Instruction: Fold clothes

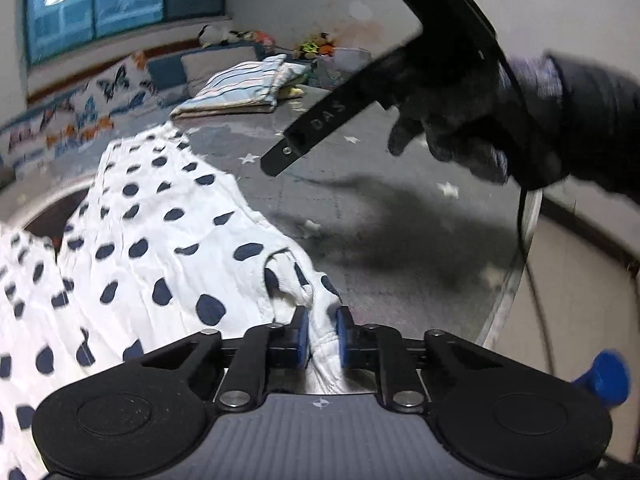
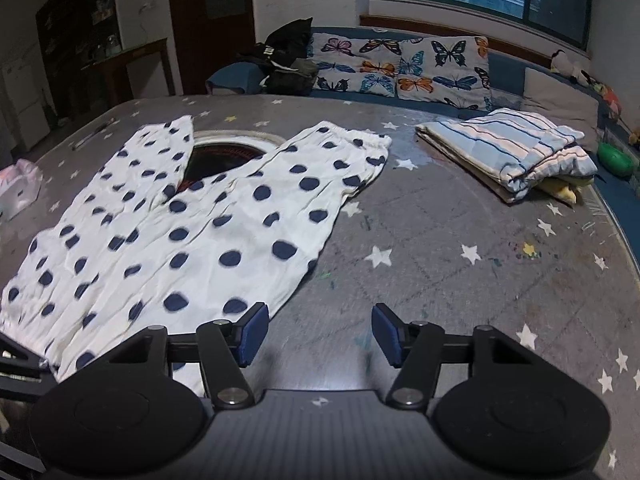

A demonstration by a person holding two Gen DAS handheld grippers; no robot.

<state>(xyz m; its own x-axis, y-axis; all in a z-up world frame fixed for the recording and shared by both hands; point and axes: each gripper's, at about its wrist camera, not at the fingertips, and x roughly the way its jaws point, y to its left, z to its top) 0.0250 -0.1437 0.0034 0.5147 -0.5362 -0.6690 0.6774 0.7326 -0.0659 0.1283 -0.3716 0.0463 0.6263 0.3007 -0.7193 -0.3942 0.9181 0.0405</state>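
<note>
Grey star-printed table covering [image 2: 460, 216] fills both views, with white navy-dotted cotton trousers [image 2: 192, 224] spread flat toward its left edge, legs running away toward the far side. Left gripper [image 1: 322, 334] pinches their near hem; right gripper [image 2: 316, 334] hovers half-open and empty just off the garment's right edge.

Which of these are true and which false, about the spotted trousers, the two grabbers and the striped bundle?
1. The left gripper pinches cloth of the polka-dot trousers. True.
2. The right gripper holds the trousers. False: its jaws stand open over the grey star-print table cover, nothing between them.
3. The folded striped cloth lies on top of the trousers. False: it lies apart, to their right.
4. Butterfly-print cushions stand behind the table. True.
</note>
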